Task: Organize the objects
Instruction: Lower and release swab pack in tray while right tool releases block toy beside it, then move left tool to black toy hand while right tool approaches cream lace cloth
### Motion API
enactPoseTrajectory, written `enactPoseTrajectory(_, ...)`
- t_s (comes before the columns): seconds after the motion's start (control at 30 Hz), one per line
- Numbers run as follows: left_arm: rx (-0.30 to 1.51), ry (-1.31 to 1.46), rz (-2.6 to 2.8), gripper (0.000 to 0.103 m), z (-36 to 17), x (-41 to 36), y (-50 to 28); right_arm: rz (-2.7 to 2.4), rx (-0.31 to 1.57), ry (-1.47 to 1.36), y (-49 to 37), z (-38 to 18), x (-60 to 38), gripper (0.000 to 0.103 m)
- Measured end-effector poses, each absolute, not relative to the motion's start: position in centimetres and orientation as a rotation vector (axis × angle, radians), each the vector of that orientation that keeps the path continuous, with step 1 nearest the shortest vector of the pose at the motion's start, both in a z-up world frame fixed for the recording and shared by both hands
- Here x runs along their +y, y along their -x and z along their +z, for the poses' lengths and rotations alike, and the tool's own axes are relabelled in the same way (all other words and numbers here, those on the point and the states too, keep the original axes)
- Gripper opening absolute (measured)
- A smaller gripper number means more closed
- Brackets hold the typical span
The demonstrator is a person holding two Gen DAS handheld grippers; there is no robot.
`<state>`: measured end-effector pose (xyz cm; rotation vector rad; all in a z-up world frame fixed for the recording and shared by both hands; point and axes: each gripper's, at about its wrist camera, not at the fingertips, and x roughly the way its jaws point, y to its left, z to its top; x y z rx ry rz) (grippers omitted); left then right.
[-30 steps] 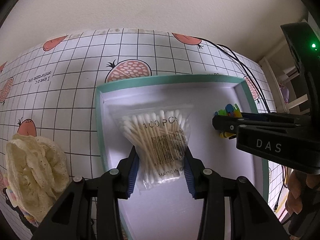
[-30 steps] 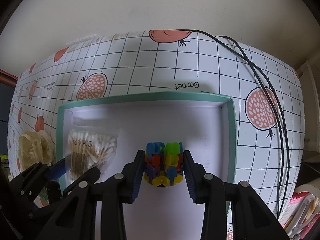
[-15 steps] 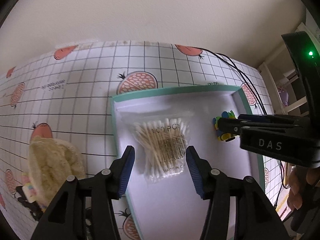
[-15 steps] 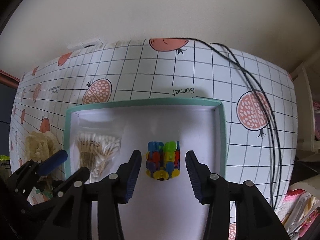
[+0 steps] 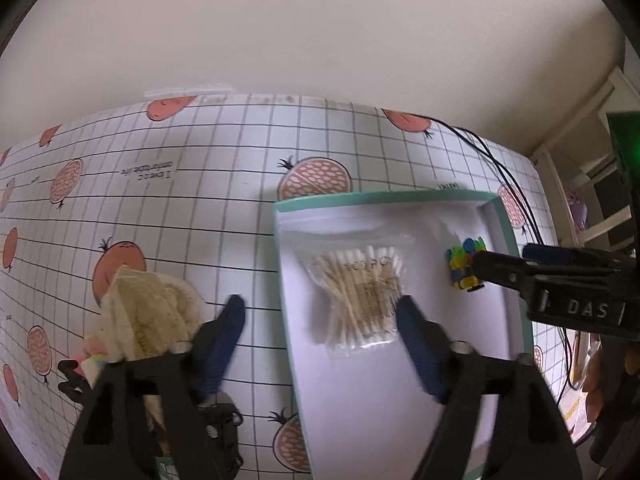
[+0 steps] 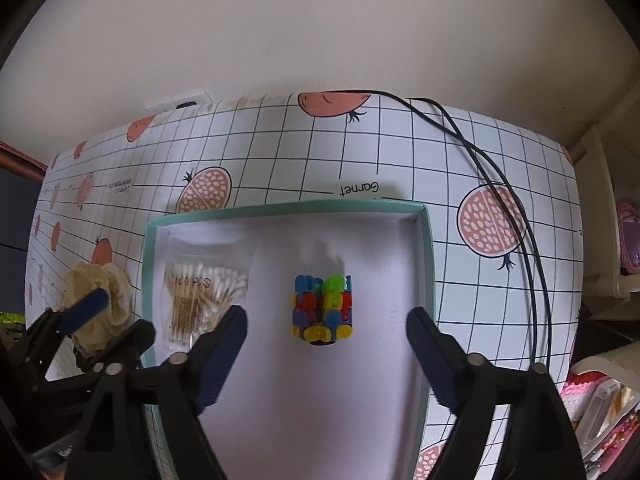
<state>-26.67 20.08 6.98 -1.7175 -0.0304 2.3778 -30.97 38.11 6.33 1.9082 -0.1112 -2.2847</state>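
Gridded tablecloth [image 6: 400,152] surrounds the teal-rimmed tray [image 6: 427,280]; both claws opening, empty.

A home: a table under a white grid-patterned pomegranate-print tablecloth [image 6: 400,152] against a plain cream wall [image 6: 320,32], white plastic storage drawers [image 6: 612,248] alongside.

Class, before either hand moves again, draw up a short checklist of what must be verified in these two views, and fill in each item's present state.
1. Cotton swab bag lies inside the tray: ok.
2. Colourful block toy lies inside the tray: ok.
3. Left gripper jaws opening, off the bag: ok.
4. Right gripper jaws opening, off the toy: ok.
5. Cream cloth put away: not ok, beside tray.
6. Black cable clear of tray: ok.
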Motion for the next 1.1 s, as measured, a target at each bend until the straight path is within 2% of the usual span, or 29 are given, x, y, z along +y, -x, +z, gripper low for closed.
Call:
enactPoseTrajectory(0.23, -0.069, 1.713, 2.416, 0.09, 7.3, 18.9, 26.9, -2.292, -0.094, -1.906, 30.9, 6.5, 38.1, 0.102)
enactPoseTrajectory(0.3, -0.069, 1.705, 2.433, 0.096, 7.3, 18.7, 26.8, -2.296, -0.092, -1.904, 30.8, 6.6, 38.2, 0.103)
enactPoseTrajectory(0.43, -0.075, 1.674, 2.481, 0.103, 7.7, 18.2, 26.7, -2.307, -0.096, -1.904, 30.8, 6.7, 38.2, 0.103)
enactPoseTrajectory(0.77, -0.123, 1.647, 2.531, 0.103, 8.7, 16.4, 26.2, -2.319, -0.077, -1.892, 30.8, 7.4, 37.5, 0.103)
enactPoseTrajectory(1.1, -0.243, 1.589, 2.652, 0.103, 11.6, 10.5, 23.0, -2.293, -0.002, -1.691, 29.9, 11.9, 31.9, 0.103)
